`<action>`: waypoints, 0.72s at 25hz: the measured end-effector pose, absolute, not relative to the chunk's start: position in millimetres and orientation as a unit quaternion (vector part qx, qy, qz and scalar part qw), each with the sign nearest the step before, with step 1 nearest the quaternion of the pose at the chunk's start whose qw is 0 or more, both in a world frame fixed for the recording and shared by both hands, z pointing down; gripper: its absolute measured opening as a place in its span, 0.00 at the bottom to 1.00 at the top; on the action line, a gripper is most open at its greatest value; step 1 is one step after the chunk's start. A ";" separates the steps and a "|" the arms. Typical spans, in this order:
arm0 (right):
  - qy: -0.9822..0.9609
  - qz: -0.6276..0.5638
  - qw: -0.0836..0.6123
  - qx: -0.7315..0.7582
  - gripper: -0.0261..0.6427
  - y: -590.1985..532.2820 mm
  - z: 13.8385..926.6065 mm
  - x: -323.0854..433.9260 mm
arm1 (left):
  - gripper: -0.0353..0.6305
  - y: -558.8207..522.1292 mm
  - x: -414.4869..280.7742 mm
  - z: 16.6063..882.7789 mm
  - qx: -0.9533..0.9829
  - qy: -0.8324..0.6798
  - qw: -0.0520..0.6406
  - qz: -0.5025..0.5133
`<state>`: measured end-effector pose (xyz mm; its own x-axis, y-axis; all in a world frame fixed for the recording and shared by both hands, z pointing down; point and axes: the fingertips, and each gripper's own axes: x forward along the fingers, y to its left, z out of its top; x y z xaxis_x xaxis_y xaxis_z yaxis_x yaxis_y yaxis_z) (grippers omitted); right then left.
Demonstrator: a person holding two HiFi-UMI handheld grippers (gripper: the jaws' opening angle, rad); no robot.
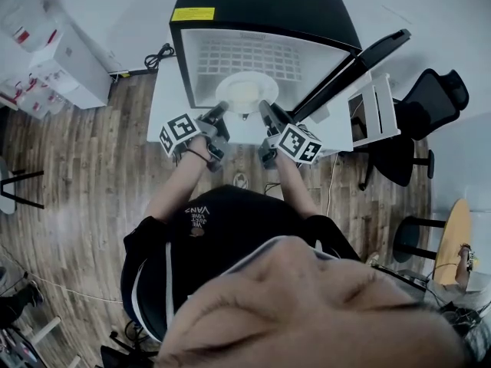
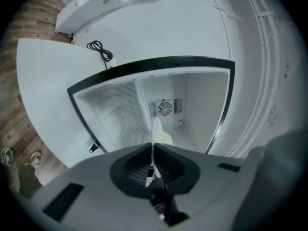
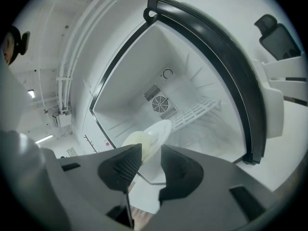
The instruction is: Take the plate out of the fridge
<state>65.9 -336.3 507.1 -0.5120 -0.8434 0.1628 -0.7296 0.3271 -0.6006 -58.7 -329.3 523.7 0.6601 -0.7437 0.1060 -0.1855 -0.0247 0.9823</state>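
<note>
You're on the pull-out step: your left gripper [image 1: 219, 113] pinches the rim of the plate [image 1: 245, 92] just ahead of it at the mouth of the fridge [image 1: 261, 10], while your right gripper [image 1: 265, 110] stands spread around the opposite rim, so I'd close it, then draw both back level.

Dark wood-plank floor [image 1: 77, 205] ran under a white table [image 1: 163, 110]. A black cable [image 1: 159, 54] lay coiled by its far left corner. White boxes [image 1: 73, 64] stood left, a black chair [image 1: 433, 102] right.
</note>
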 end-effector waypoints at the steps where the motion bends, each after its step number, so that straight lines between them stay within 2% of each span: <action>1: 0.808 -0.317 0.090 -0.488 0.24 -332.9 507.2 65.3 | 0.10 -326.4 -59.3 523.6 0.679 -0.341 0.609 -0.228; 18: 0.790 -0.319 0.103 -0.514 0.24 -278.4 514.6 49.0 | 0.10 -281.0 -76.8 528.0 0.691 -0.320 0.615 -0.205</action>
<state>49.0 -278.4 514.6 -0.4503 -0.8773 0.1660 -0.7464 0.2678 -0.6093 -76.8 -281.0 528.0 0.7116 -0.6941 0.1092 -0.1893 -0.0397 0.9811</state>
